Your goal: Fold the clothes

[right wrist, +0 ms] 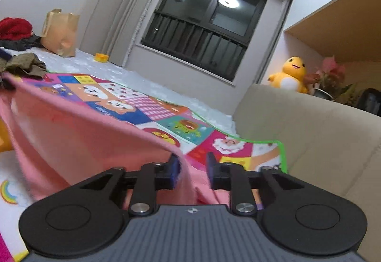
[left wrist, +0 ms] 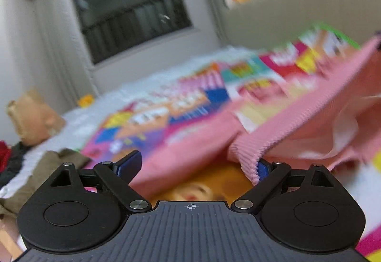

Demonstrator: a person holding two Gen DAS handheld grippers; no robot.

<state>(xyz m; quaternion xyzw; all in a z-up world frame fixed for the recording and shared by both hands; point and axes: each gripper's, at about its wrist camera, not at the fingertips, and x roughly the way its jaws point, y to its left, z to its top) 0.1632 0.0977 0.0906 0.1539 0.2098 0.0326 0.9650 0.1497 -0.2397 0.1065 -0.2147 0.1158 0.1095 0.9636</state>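
A pink garment (left wrist: 297, 124) with a ribbed hem hangs lifted over the colourful patchwork play mat (left wrist: 190, 100). My left gripper (left wrist: 197, 164) is open wide; the ribbed hem drapes over its right finger (left wrist: 263, 169), and the left finger (left wrist: 129, 162) is bare. In the right wrist view the same pink garment (right wrist: 78, 128) stretches away to the left above the mat (right wrist: 147, 107). My right gripper (right wrist: 192, 170) stands partly open with a fold of the pink cloth between its fingers; the pads do not press it.
A beige sofa (right wrist: 309, 131) rises at the right. A pile of dark and red clothes (right wrist: 16, 47) and a paper bag (right wrist: 59, 33) lie at the far left. A yellow plush toy (right wrist: 290, 74) sits behind the sofa. A window (right wrist: 204, 21) is ahead.
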